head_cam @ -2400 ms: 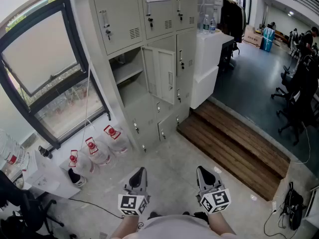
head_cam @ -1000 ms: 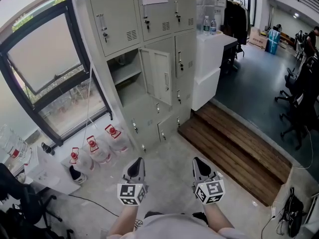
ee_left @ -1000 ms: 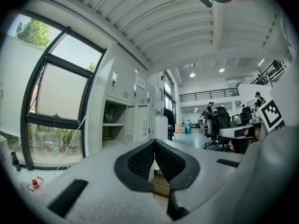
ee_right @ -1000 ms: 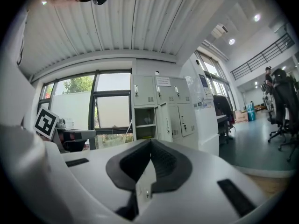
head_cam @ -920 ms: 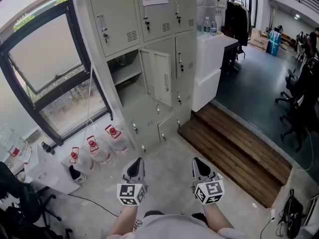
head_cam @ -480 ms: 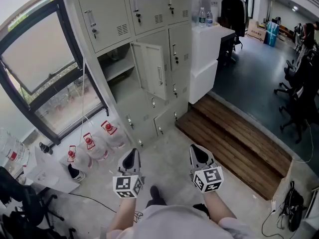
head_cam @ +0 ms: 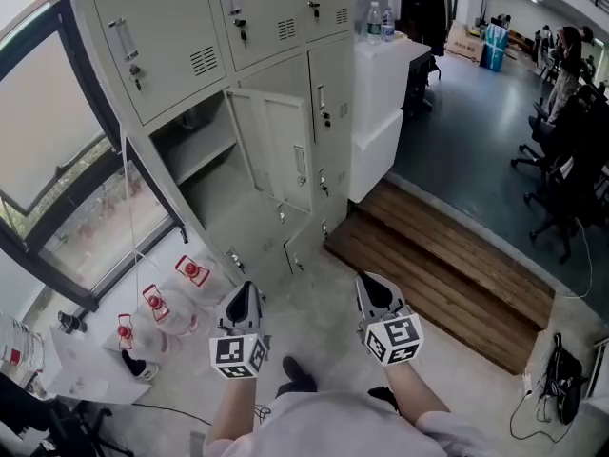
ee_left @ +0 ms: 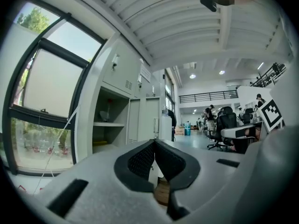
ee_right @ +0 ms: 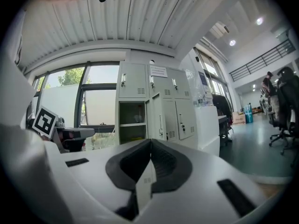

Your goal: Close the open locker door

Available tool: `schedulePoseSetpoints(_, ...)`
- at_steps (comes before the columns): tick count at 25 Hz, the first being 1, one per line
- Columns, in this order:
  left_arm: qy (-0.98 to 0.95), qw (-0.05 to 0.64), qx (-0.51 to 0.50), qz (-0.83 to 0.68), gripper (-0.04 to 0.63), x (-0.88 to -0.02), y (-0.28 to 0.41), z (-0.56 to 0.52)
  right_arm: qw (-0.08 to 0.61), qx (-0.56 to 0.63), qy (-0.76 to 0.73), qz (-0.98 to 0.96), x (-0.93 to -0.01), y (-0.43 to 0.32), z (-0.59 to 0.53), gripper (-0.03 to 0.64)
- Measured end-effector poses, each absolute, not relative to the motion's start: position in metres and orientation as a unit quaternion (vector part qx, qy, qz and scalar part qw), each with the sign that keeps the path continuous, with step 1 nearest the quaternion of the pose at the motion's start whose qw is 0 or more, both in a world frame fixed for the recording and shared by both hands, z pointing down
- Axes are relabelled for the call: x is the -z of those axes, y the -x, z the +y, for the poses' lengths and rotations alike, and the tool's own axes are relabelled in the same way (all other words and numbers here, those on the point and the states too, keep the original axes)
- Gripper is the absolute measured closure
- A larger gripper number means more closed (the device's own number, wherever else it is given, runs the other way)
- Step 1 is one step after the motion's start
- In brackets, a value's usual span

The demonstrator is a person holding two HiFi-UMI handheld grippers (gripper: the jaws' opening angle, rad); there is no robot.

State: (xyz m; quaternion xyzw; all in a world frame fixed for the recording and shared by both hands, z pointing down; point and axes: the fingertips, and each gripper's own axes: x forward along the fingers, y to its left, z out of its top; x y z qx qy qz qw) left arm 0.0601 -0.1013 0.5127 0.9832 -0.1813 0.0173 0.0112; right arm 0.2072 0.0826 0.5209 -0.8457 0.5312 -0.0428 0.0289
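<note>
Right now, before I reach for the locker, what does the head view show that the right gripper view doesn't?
Only the head view: the red-capped water jugs on the floor left of the lockers, and the person's shoe. Only the right gripper view: the ribbed ceiling, and a close look at the right gripper, jaws together with nothing between. Both: the open locker door and the shelved compartment beside it.

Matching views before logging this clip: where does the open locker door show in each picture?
Head view: open locker door, upper centre, swung outward.
Left gripper view: door at centre, just above the jaws.
Right gripper view: door at centre, above the jaws.
Shared landmark: the shelf directly left of the door in all views.
</note>
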Motion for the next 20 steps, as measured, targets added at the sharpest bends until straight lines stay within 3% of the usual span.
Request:
schedulePoseSetpoints(8, -0.985, 0.01, -0.003, -0.171, 0.586, -0.491, -0.115, -0.23, 0.032, 0.028, 0.857, 0.514, -0.503, -0.263, -0.034, 0.604)
schedulePoseSetpoints(20, -0.969, 0.023, 0.001, -0.246, 0.586, -0.486, -0.166, -0.267, 0.005, 0.016, 0.828, 0.56, -0.49, -0.361, -0.104, 0.602)
